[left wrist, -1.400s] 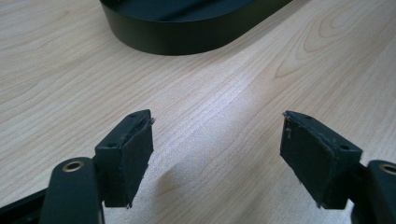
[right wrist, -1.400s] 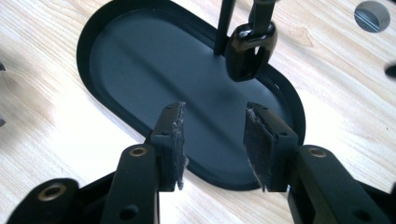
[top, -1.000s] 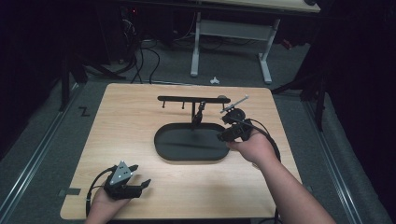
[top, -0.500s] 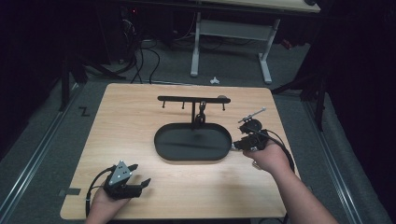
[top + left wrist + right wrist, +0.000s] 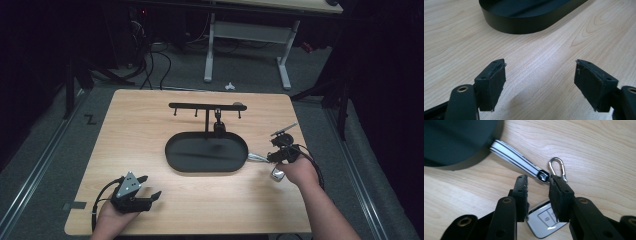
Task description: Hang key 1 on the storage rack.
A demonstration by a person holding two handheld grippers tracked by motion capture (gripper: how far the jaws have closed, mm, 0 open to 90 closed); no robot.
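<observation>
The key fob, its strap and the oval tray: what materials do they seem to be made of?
The key fob looks like glossy plastic with a chrome-like rim, judging by the bright reflections. The strap seems to be woven fabric or soft leather, white with dark stripes; I cannot tell which. Its clip looks like polished metal wire. The oval tray looks matte black, perhaps coated metal or plastic.
</observation>
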